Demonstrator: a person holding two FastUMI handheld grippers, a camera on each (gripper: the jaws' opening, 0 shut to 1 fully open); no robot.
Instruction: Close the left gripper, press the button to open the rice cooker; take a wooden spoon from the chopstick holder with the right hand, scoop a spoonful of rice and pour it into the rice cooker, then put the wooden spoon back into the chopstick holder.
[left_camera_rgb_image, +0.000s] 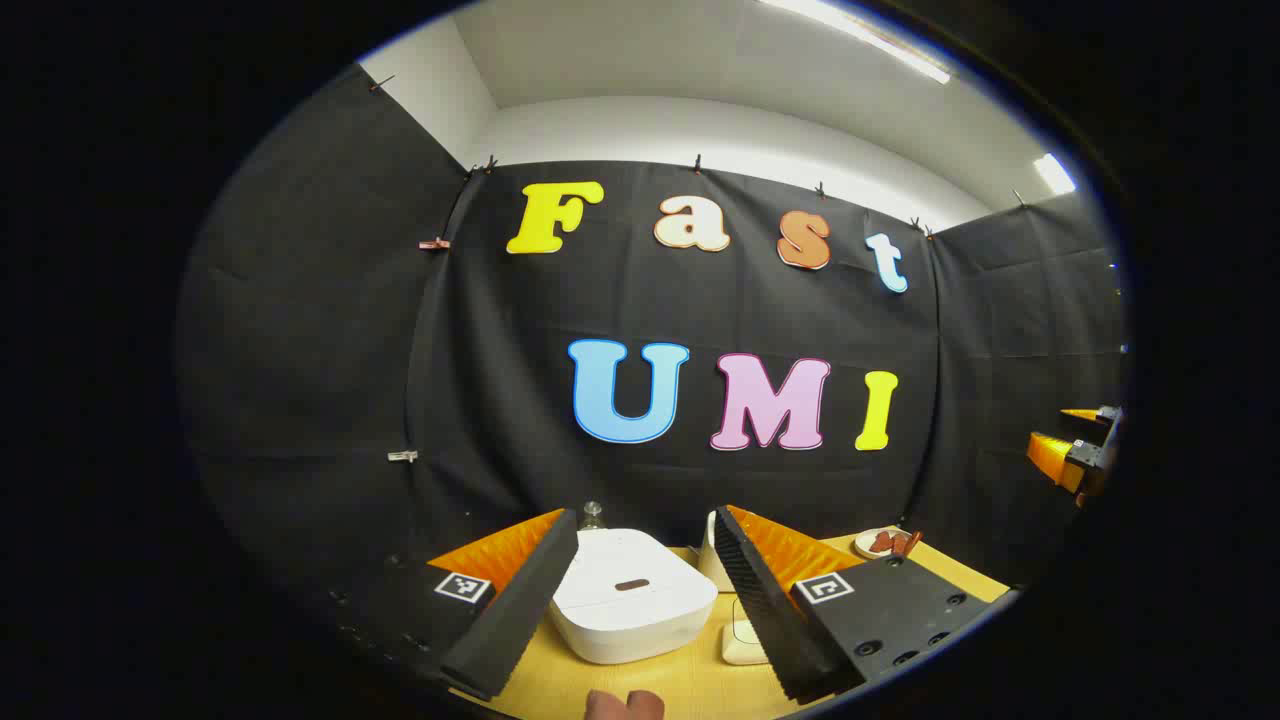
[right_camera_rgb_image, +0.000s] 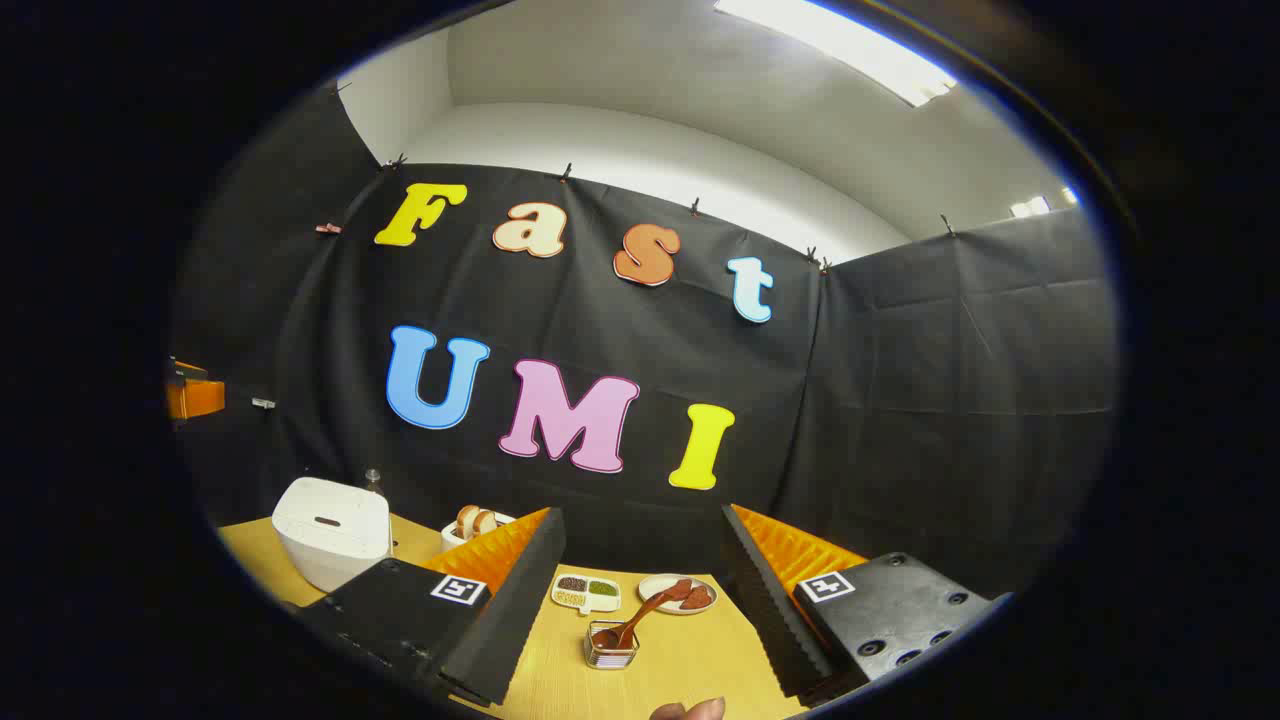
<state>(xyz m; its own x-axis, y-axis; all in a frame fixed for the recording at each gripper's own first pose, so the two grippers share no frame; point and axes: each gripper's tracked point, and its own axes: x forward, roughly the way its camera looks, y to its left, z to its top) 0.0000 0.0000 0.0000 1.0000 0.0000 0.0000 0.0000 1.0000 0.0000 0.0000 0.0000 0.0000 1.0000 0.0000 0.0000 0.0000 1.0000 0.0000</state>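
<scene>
The white rice cooker (left_camera_rgb_image: 630, 595) stands on the wooden table with its lid down, a dark oval button (left_camera_rgb_image: 632, 584) on top. My left gripper (left_camera_rgb_image: 646, 525) hovers open in front of it, and the cooker shows between its fingers. In the right gripper view the cooker (right_camera_rgb_image: 330, 530) is at the far left. My right gripper (right_camera_rgb_image: 641, 518) is open with nothing held. Below its gap, a wooden spoon (right_camera_rgb_image: 645, 607) leans in a small clear chopstick holder (right_camera_rgb_image: 610, 650). A divided dish of grains (right_camera_rgb_image: 587, 592) lies just behind the holder.
A plate of red-brown food (right_camera_rgb_image: 680, 593) sits behind the holder, also seen as a plate (left_camera_rgb_image: 885, 543) at the back right. A white bread holder (right_camera_rgb_image: 470, 525) and a glass bottle (right_camera_rgb_image: 373, 480) stand near the cooker. A person's fingertips (left_camera_rgb_image: 625, 705) show at the bottom edge.
</scene>
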